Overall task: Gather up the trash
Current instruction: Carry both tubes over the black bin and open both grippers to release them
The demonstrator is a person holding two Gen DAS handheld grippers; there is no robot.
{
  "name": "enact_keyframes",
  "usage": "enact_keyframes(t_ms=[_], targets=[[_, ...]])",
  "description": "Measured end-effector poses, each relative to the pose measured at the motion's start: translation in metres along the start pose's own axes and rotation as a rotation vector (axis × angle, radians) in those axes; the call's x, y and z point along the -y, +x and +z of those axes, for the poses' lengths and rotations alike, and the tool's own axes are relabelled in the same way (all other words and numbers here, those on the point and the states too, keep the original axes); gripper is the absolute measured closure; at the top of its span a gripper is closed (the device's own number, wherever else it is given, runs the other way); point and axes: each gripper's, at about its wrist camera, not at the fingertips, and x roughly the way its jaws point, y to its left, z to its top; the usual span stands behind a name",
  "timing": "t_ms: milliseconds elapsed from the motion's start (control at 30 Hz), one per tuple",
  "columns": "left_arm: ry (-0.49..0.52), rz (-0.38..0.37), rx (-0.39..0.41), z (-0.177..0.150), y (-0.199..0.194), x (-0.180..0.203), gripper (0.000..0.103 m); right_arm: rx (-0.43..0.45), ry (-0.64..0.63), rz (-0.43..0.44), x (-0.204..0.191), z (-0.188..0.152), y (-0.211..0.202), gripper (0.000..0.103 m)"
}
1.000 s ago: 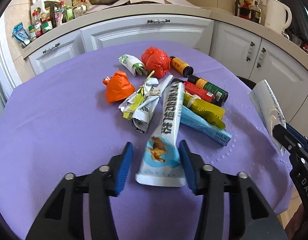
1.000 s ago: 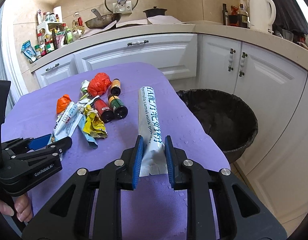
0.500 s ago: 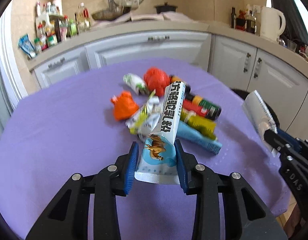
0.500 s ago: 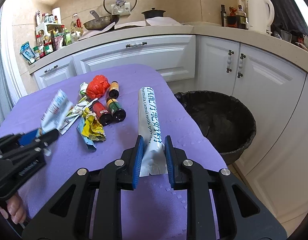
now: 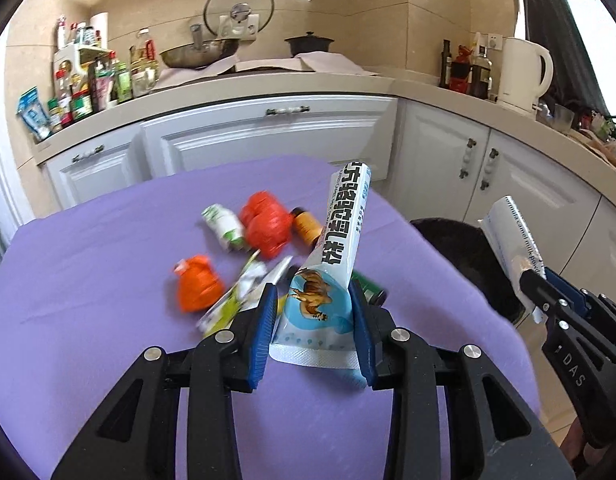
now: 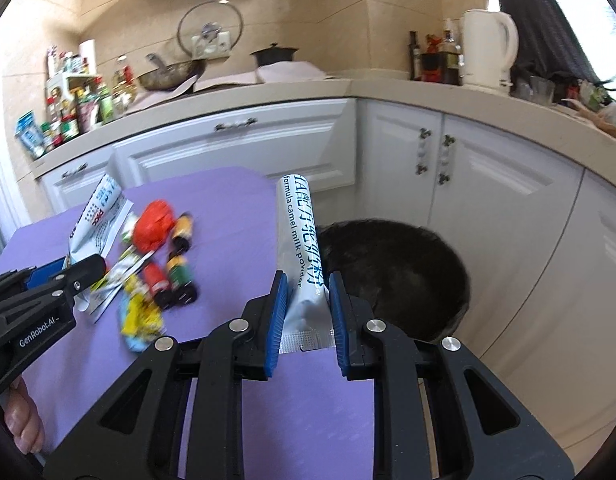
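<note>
My left gripper (image 5: 312, 328) is shut on a white and blue camel milk powder sachet (image 5: 332, 264) and holds it tilted above the purple table (image 5: 88, 320). My right gripper (image 6: 306, 312) is shut on a white milk powder sachet (image 6: 302, 248) and holds it near the table's right edge, beside the black-lined trash bin (image 6: 408, 272). That bin also shows in the left wrist view (image 5: 464, 256). Loose trash lies on the table: a red bag (image 5: 266, 228), an orange bag (image 5: 198, 288), small bottles (image 6: 176, 280) and crumpled wrappers (image 6: 140, 316).
White kitchen cabinets (image 5: 268, 132) run behind and to the right of the table. The counter holds a white kettle (image 5: 524, 72), a wok, a pot and several spice bottles (image 5: 84, 84). The left gripper also shows in the right wrist view (image 6: 84, 268).
My left gripper closed on the camel sachet and lifted it off the table. My right gripper rose with its sachet and moved closer to the bin.
</note>
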Motion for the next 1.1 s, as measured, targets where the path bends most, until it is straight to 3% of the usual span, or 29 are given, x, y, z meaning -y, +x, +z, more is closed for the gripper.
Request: enact_keyframes(t_ms=[467,1100], targets=[[0.047,-0.057,-0.002,0.044,0.048,0.058,0.067,0.002,0.078,-0.144,0.064,0.032,0.046,0.082],[0.144,-0.055,-0.078,0.059,0.12,0.121,0.066,-0.055,0.127,-0.177,0.102,0.033,0.095,0.082]])
